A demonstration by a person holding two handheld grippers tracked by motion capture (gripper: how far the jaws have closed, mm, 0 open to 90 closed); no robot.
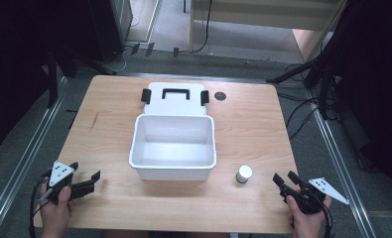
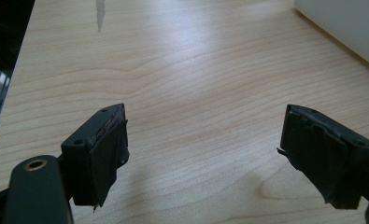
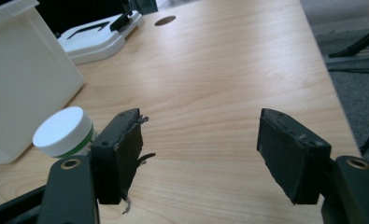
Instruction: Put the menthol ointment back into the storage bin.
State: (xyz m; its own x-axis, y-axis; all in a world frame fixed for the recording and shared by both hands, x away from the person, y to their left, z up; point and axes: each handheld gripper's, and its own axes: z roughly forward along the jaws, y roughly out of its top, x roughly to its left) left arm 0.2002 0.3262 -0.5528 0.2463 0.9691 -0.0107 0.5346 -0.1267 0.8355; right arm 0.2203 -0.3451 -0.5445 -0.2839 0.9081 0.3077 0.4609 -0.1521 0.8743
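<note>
jar [image 1: 243, 174] sits on table [image 1: 253, 124] beside empty open bin [image 1: 173, 166], untouched; both grippers, left [image 1: 84, 181] & right [image 1: 285, 179], jaws apart, holding nothing. all work left.

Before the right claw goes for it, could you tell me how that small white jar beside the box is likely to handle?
The small white jar stands upright on a flat base, so it probably won't roll unless tipped. It looks squat and smooth-sided, so it may slip between the pads. Being small, it seems light; a push would likely slide it across the wooden table.
</note>
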